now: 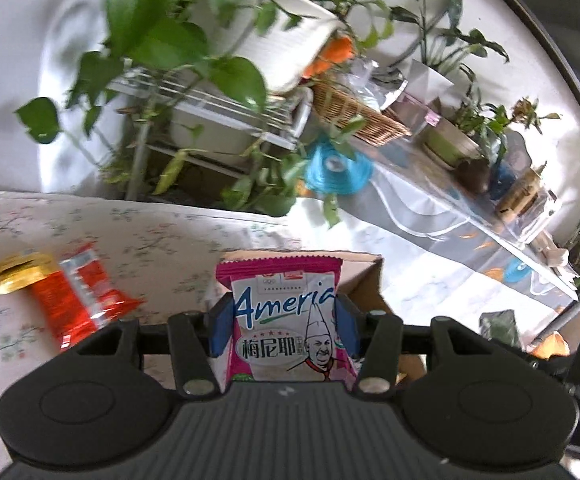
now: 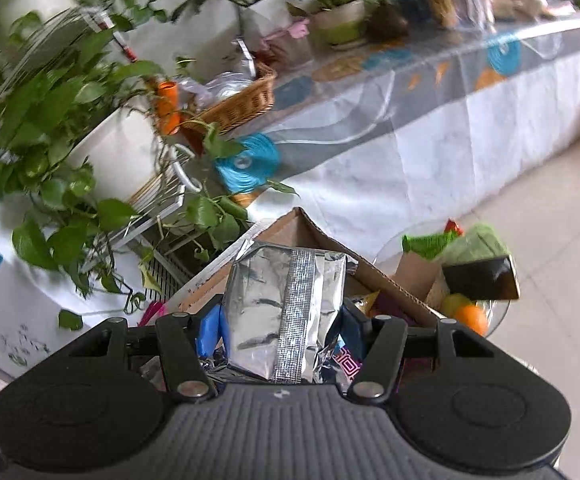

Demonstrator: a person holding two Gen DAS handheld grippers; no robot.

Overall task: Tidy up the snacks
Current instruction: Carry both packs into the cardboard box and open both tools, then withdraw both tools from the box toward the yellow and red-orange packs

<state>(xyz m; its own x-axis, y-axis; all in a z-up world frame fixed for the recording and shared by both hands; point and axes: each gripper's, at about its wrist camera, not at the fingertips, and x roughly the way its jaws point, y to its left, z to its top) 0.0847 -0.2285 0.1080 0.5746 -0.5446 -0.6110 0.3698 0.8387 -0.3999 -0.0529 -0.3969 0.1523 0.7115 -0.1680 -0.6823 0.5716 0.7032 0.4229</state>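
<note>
Potted plants [image 1: 170,32] stand beside a wicker basket [image 1: 353,114].

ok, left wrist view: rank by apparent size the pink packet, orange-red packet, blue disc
1. pink packet, closest to the lens, so inflated
2. orange-red packet
3. blue disc, farther off; true size unsure

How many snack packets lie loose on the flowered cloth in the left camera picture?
2: a red packet and a gold packet, touching, at the left on the flowered cloth. The left gripper may hide more.
</note>
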